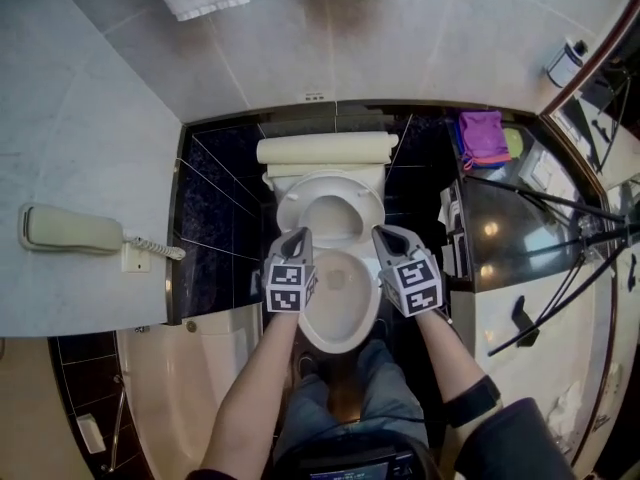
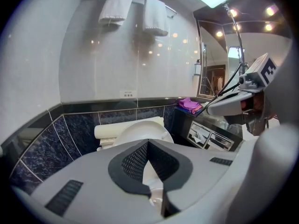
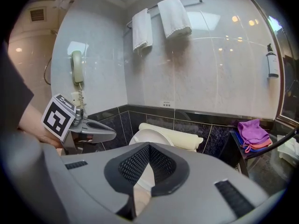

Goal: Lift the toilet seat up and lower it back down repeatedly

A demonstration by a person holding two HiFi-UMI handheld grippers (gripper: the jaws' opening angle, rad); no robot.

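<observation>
White toilet seat (image 1: 330, 206) stands tilted up off the bowl (image 1: 341, 313), my left fingers (image 1: 297, 238) and right fingers (image 1: 386, 234) pinched shut, empty, beside it; lowering looks next.

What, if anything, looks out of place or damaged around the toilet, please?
Nothing stands out: the toilet seat is raised off the bowl, as the task expects; the towels hang straight and the purple cloth lies on the side counter.
</observation>
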